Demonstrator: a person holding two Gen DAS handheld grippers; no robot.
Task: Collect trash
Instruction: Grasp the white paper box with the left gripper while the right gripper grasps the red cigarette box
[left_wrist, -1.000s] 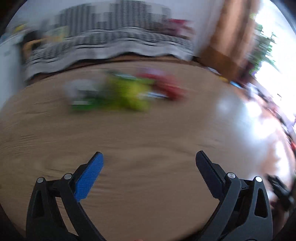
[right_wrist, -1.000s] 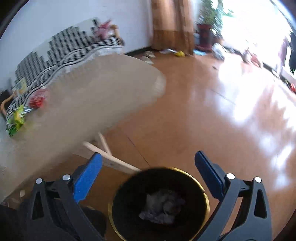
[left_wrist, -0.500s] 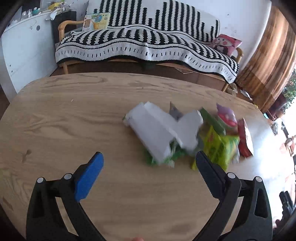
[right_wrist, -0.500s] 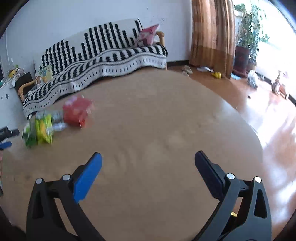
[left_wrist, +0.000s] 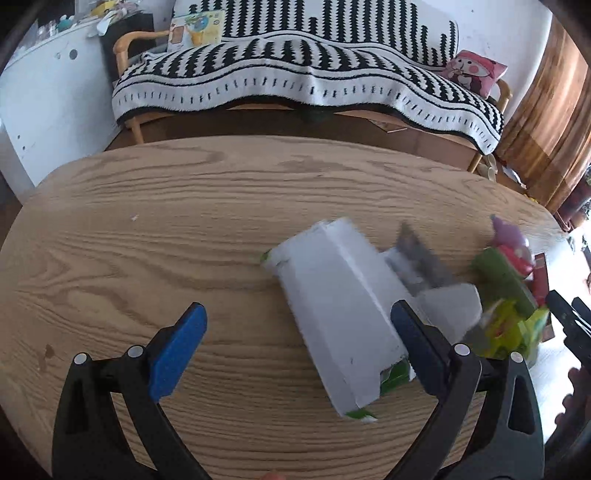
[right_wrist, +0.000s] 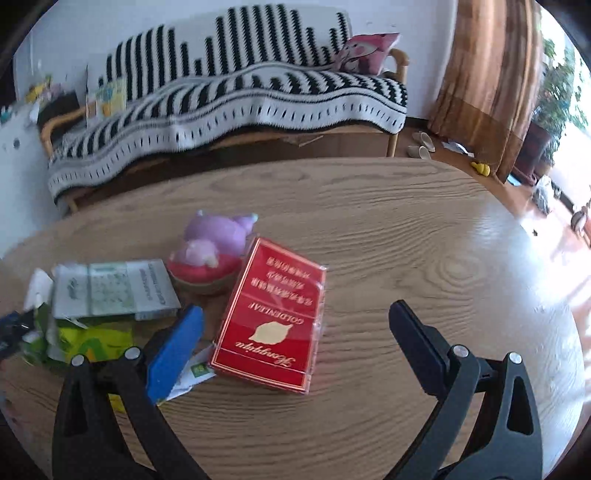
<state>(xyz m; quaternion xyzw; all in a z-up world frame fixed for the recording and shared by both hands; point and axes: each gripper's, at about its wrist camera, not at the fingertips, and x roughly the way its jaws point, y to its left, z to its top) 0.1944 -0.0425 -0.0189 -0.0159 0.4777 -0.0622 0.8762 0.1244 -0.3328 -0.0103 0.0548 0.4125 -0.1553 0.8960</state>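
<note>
Left gripper (left_wrist: 297, 334) spread wide, nothing held, low over the oval wood-grain table (left_wrist: 147, 229); its right finger sits at the edge of the flattened white cardboard carton (left_wrist: 336, 310). Right gripper (right_wrist: 295, 334) also spread and empty, the flat red cellophane-wrapped cigarette box (right_wrist: 271, 317) lying between its fingers. Best to centre each piece, lower to table level, then close across the short edges. No bin or other container in view. Remaining litter: yellow-green crumpled wrapper (right_wrist: 92, 339), grey-white printed paper packet (right_wrist: 110, 288).

Striped sofa (left_wrist: 303, 74), pink cushion (left_wrist: 474, 72), brown curtain (right_wrist: 484, 85)
</note>
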